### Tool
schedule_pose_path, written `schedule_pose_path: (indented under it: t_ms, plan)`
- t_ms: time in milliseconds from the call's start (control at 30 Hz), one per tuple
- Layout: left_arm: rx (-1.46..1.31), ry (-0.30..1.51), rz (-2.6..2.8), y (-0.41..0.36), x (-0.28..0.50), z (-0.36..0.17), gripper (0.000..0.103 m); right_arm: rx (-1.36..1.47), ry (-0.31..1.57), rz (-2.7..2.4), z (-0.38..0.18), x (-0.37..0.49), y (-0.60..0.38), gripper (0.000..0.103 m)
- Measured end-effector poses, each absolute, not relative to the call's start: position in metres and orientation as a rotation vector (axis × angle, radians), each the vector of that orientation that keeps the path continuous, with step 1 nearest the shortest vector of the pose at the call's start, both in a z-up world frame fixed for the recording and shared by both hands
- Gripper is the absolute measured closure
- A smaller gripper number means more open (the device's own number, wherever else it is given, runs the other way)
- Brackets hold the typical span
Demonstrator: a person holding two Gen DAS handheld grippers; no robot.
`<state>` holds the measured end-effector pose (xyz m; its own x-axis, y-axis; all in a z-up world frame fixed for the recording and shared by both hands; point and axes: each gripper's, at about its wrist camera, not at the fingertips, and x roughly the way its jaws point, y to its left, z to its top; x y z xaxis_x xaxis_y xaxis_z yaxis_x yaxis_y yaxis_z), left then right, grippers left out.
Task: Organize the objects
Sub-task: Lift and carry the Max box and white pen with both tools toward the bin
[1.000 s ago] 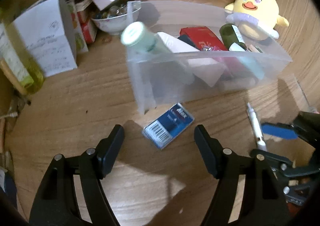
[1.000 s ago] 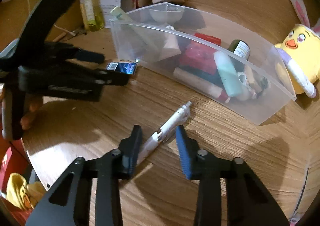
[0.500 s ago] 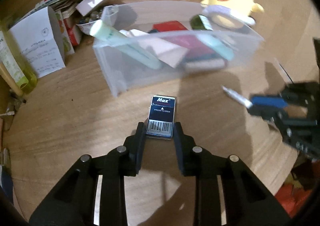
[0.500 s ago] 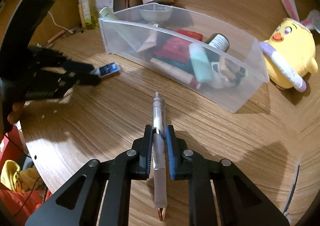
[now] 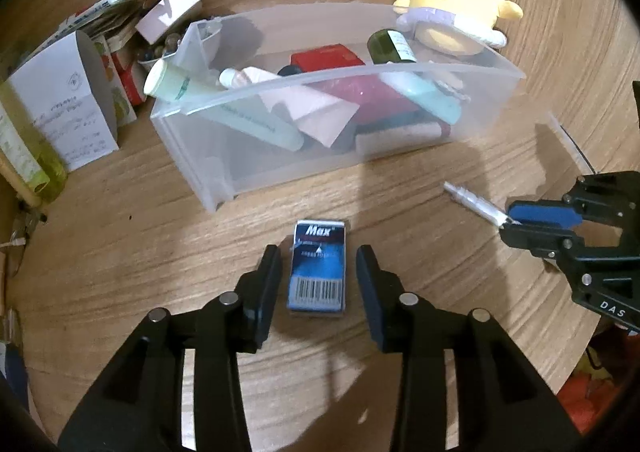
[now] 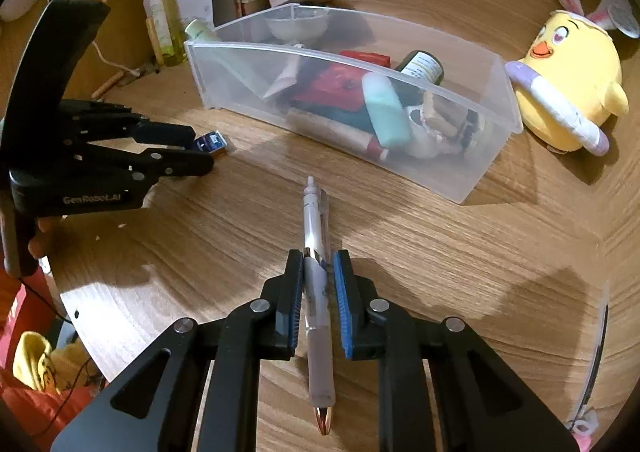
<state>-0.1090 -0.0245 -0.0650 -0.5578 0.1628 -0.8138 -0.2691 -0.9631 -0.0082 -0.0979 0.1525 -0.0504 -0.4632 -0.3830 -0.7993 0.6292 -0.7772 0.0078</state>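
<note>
A pen (image 6: 316,292) is clamped by the right gripper (image 6: 317,284); a box (image 5: 318,270) lies ungripped between the left gripper's (image 5: 316,276) narrowed jaws, which have just closed in.

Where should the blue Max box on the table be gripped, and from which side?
Grip the blue Max box across its two long side edges, near mid-length, coming down from above at the barcode end. It lies flat, label up, long axis toward the clear bin: the narrow width is the easy span, and the table blocks its underside.
</note>
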Motion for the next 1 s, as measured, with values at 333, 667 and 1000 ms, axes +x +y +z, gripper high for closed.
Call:
schedule_pose_path:
  t_ms: [333,667,1000]
  plan:
    - [-1.253,0.079,2.595,-0.028,-0.096,-0.053,0.076,1.039,0.313,-2.28,-0.034,-0.095,0.158,0.091]
    - [-1.067,-0.001,2.67,-0.022,-0.087,-0.011,0.076,0.883,0.191,-2.367,0.015,-0.101,0.172,0.093]
    - [-0.935,-0.09,2.721,-0.018,-0.106,0.028,0.076,0.741,0.08,-2.466,0.064,-0.129,0.187,0.093]
